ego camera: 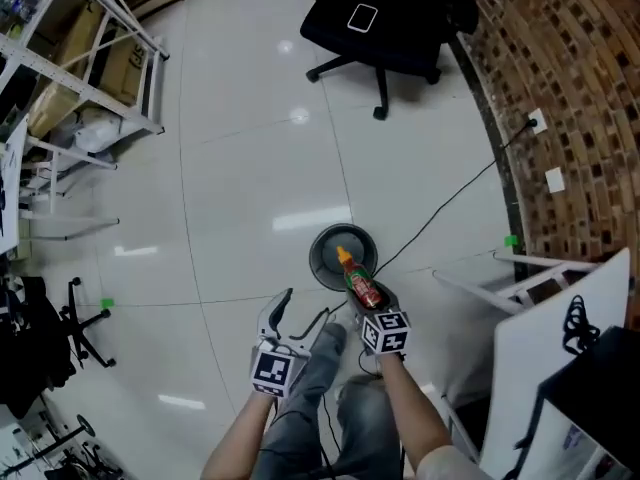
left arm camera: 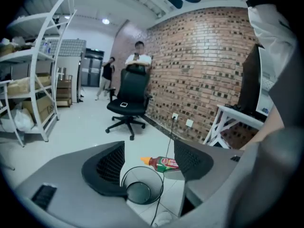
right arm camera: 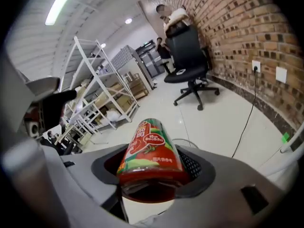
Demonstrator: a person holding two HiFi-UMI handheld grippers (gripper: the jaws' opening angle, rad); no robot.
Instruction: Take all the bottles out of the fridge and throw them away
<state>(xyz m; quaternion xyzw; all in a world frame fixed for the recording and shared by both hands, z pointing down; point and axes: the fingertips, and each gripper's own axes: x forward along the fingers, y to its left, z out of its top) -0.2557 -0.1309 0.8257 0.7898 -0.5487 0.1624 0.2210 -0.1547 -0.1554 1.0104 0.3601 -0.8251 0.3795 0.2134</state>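
Clamped across its body in the right gripper (right arm camera: 153, 175): a sauce bottle (right arm camera: 148, 148), orange cap forward, lined up over the round black bin (ego camera: 320, 251) in the head view. Carries a red and green label; white print too blurred to read. Cap out of sight in the right gripper view. Left gripper (left arm camera: 148, 161): jaws apart, gripping nothing. Glossy white tiled floor (ego camera: 240, 168); brick wall (ego camera: 560, 88); black office chair (ego camera: 375, 28); white shelving (ego camera: 90, 58) with cardboard boxes, cut off at the edge.

The white tile floor (ego camera: 250, 168) carries a black office chair (ego camera: 400, 38), round wire bin (ego camera: 322, 253) and cable (ego camera: 448, 205).
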